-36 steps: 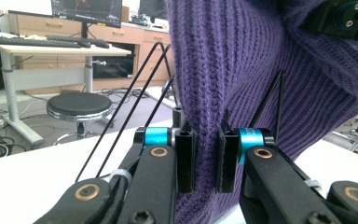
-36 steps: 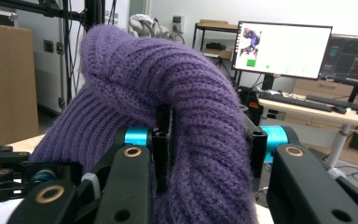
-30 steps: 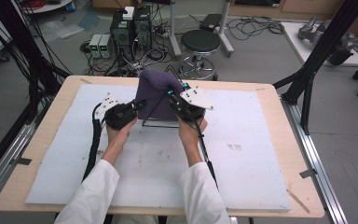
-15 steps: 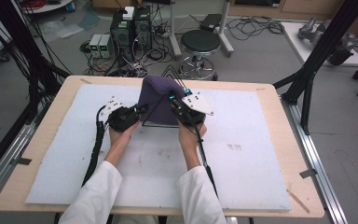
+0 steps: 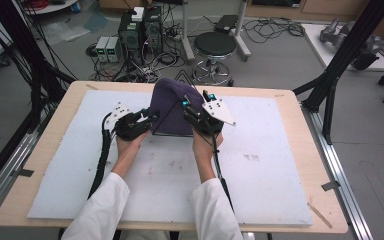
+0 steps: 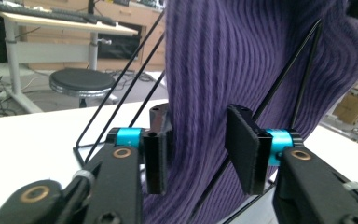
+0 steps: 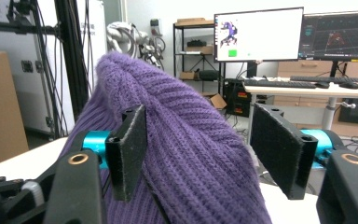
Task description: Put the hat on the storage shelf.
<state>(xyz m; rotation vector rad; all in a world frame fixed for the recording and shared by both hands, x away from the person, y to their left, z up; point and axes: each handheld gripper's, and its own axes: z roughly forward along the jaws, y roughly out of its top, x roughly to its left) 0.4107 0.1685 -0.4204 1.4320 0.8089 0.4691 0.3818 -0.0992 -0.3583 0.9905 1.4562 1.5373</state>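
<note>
White foam sheet (image 5: 280, 165) on wooden table (image 5: 300, 107), grey cabled floor (image 5: 280, 55) beyond; both grippers' fingers (image 6: 242, 154) just parted around purple knit hat (image 5: 172, 102).

Even overhead room light is falling on the white table mat (image 5: 260, 175), which is reading bright and throwing only soft, faint shadows under the forearms. The floor toward 10 o'clock is sitting dimmer. The high view is looking slightly soft overall. In the left gripper view, the purple knit hat (image 6: 223, 70) is blurring slightly up close; the background is staying soft. A monitor (image 7: 258, 33) is glowing bright at 1 o'clock.
</note>
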